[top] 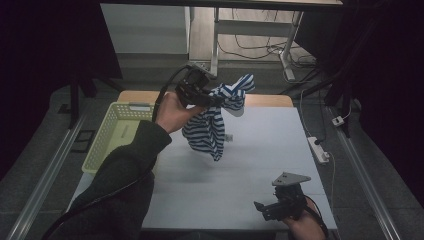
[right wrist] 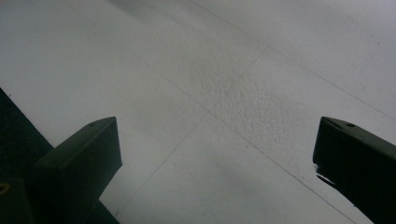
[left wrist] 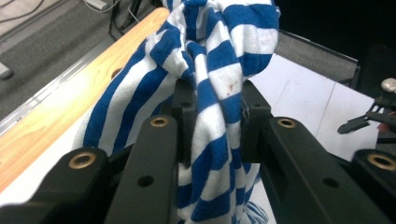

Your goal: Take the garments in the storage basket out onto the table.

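Covering wooden table (top: pixel 270 100), white mat (top: pixel 260 150)

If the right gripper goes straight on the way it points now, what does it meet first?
Most likely the white table surface. The right gripper has its jaws wide open and looks down at bare table, with nothing between them. How far off the surface lies is unclear.

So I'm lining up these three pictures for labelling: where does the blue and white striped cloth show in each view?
High view: the striped cloth hangs upper centre, pinched by the left gripper above the table.
Left gripper view: the cloth runs up the middle between the jaws, clamped.
Right gripper view: not in it.
Shared landmark: the white table top, also at and.
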Tool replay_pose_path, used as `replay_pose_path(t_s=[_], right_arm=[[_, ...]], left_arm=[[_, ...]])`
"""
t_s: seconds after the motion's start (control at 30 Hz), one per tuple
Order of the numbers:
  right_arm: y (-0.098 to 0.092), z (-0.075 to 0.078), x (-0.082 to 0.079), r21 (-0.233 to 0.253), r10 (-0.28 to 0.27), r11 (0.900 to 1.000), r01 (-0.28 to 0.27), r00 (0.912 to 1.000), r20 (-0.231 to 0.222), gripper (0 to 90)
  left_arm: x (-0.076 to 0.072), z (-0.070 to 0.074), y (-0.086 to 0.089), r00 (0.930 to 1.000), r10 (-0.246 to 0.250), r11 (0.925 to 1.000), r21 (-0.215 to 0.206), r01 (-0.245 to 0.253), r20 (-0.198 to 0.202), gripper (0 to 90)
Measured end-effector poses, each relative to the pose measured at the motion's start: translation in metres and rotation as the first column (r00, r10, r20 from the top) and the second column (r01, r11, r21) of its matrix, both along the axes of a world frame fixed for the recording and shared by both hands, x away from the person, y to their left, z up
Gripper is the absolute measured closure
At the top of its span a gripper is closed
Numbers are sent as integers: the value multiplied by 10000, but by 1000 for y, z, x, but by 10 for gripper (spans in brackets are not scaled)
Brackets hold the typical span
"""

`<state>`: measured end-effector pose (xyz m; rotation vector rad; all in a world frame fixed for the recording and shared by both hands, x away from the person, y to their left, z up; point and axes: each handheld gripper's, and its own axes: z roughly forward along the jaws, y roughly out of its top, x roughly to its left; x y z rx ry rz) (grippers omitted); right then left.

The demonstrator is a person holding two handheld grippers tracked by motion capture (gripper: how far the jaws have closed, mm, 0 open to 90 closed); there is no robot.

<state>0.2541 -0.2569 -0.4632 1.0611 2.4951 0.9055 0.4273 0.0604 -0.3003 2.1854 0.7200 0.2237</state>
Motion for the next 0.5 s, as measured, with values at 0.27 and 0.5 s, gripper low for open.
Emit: replay_pose_path(t_s=[0.27, 0.5], right_arm=[[0, 0, 0, -39, 11, 10000, -11, 10000, -27, 8], [0, 0, 0, -47, 22, 10000, -22, 10000, -31, 8]], left_arm=[[4, -29, -1, 9999, 68, 9999, 89, -67, -146, 726], [6, -56, 0, 9991, 212, 9996, 180, -206, -377, 723]])
